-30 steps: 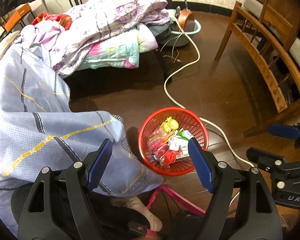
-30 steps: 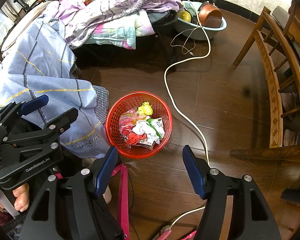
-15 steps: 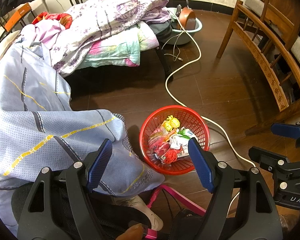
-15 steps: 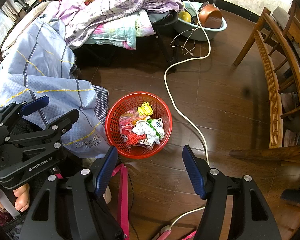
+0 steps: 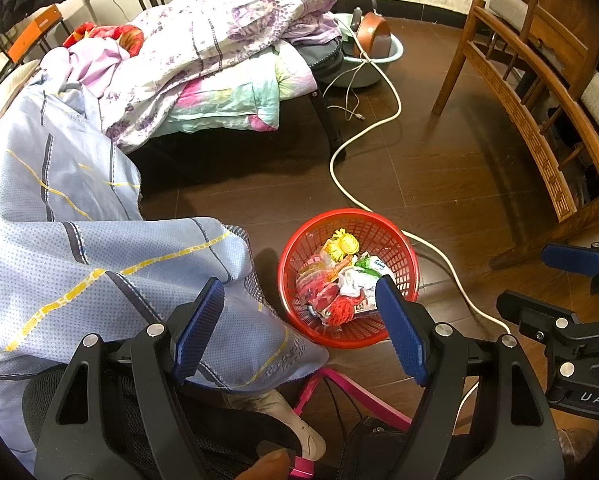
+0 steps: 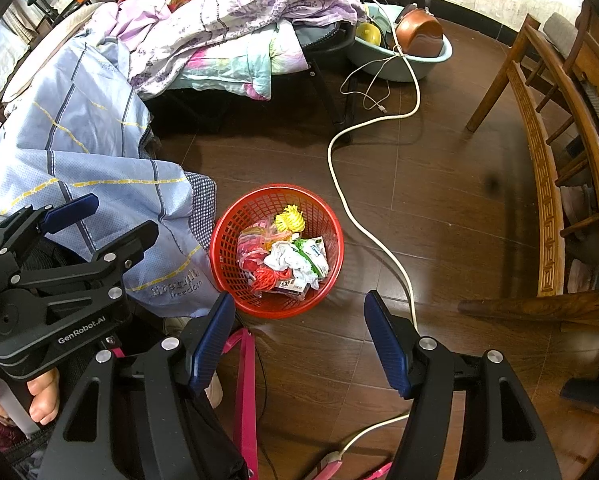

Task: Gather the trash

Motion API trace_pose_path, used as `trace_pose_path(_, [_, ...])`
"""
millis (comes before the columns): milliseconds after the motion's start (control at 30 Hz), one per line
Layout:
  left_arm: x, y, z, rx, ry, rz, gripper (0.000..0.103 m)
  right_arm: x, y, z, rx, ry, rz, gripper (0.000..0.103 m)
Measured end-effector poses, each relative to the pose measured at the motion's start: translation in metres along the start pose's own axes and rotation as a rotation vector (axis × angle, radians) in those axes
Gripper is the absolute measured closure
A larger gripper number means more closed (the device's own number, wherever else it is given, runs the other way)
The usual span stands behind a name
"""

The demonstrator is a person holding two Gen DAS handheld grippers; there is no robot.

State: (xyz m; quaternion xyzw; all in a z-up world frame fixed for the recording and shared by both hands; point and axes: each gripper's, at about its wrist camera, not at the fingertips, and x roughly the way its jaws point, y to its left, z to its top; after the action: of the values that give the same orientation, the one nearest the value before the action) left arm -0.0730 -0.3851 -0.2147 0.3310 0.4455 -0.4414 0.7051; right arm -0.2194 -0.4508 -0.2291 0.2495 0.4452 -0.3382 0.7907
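Note:
A red mesh basket (image 5: 399, 240) stands on the dark wood floor and also shows in the right wrist view (image 6: 235, 240). It holds trash (image 5: 339, 276): a yellow bundle, crumpled white paper, red and pink wrappers, a green-white packet (image 6: 311, 252). My left gripper (image 5: 299, 320) is open and empty, held above and just short of the basket. My right gripper (image 6: 299, 328) is open and empty, also above the floor near the basket. Each gripper shows at the edge of the other's view.
A blue bedsheet (image 5: 79, 240) hangs beside the basket on the left. A white cable (image 5: 339, 168) snakes past the basket. Bedding piles (image 5: 219, 40) lie behind, a basin with a pan (image 6: 411, 48) beyond. A wooden bench (image 5: 539, 120) stands at the right. Pink straps (image 6: 245, 380) lie below.
Both grippers stay open and empty. The left wrist view has drifted slightly, so the basket sits a little further right in it. The right wrist view is nearly unchanged.

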Motion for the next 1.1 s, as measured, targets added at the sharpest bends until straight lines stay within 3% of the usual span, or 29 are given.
trace_pose_path(867, [0.0021,-0.0053,-0.0050,0.004,-0.002,-0.003,0.025,-0.0076,0.0066,0.0001,-0.052,-0.088,-0.013,0.036])
trace_pose_path(1100, [-0.0004,-0.0017,-0.0049,-0.019,-0.008,-0.046,0.025,-0.0067,0.0072,-0.0008,-0.056,-0.083,-0.013,0.035])
